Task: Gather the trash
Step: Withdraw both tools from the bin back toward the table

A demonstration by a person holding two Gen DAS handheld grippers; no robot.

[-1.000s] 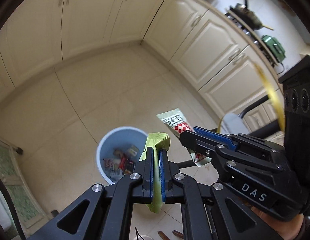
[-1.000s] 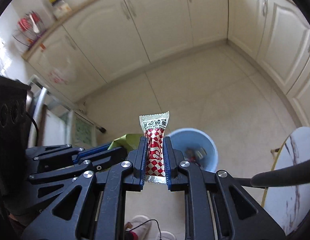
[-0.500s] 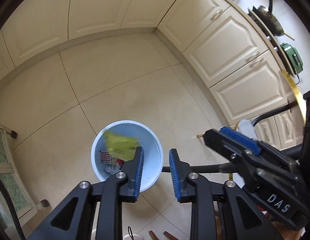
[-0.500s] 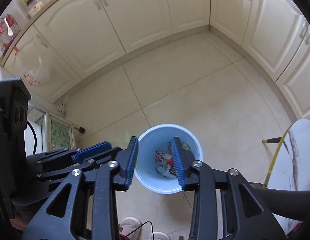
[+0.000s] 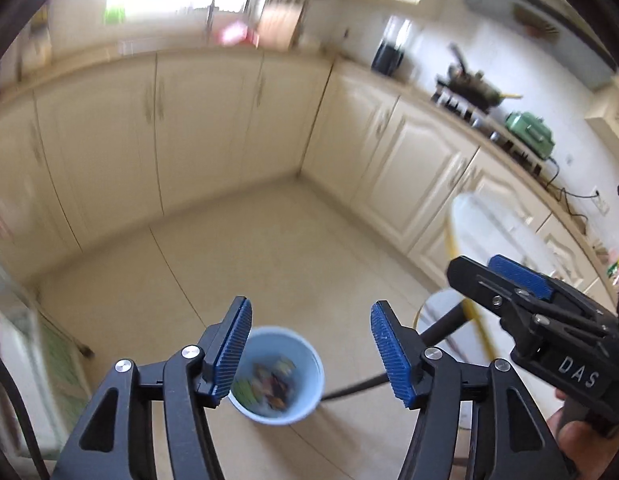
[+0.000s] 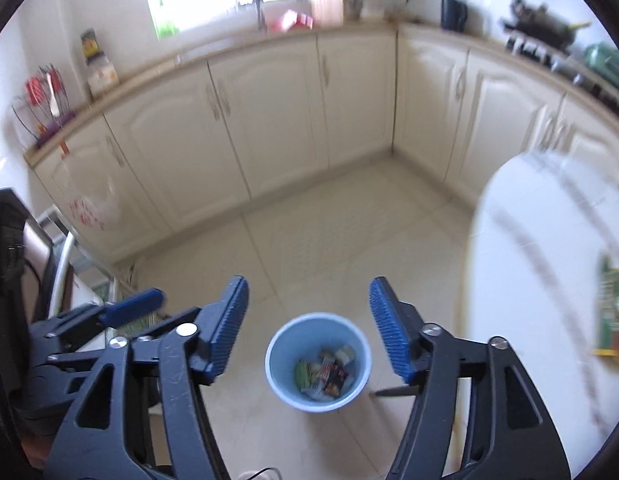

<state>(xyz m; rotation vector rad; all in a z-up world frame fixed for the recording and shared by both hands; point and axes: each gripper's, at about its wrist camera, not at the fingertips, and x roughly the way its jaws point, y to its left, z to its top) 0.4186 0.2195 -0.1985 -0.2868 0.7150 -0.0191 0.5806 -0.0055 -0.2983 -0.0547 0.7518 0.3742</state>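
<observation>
Both our tools have just been opening: the left tool (image 5: pixel 311 344) and right tool (image 6: pixel 309 320) stand spread with nothing between them. The wrappers (image 6: pixel 323 372) lie in the bin (image 6: pixel 277 360) below. More trash (image 6: pixel 611 312) waits on the desk (image 6: pixel 529 260) beside the right tool; swinging over fast, we could knock it off.
</observation>
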